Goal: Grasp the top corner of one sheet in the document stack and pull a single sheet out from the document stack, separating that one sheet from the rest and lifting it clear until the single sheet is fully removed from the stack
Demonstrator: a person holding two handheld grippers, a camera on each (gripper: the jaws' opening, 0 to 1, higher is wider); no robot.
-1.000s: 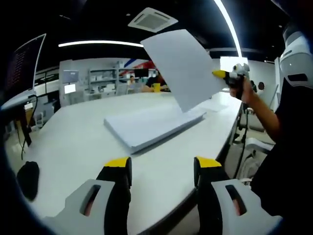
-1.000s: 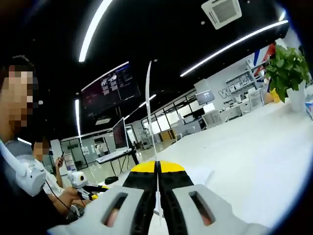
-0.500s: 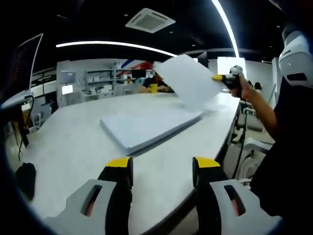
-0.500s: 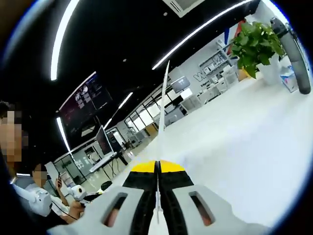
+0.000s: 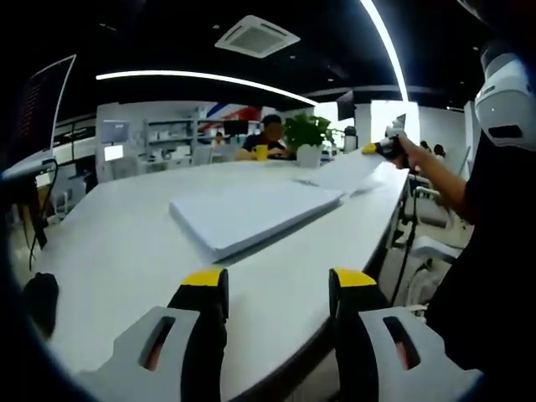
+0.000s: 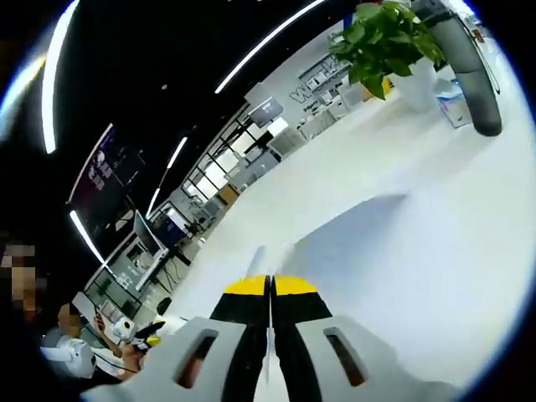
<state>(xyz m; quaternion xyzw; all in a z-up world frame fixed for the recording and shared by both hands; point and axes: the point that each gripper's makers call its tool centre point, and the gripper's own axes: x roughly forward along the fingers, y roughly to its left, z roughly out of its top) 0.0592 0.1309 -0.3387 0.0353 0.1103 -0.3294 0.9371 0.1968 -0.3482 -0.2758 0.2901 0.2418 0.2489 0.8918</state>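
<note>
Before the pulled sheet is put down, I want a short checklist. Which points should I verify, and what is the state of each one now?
1. Right hand-held gripper shut on the single white paper sheet: ok.
2. Sheet fully off the thick white document stack: ok, it is beyond the stack's far end.
3. Only one sheet taken: cannot tell.
4. Left hand-held gripper open and away from the stack: ok.
5. Green potted plant away from the sheet: ok.

light: ceiling strips (image 5: 201,76), bright | table (image 5: 126,243) glare | fisheye edges warped
</note>
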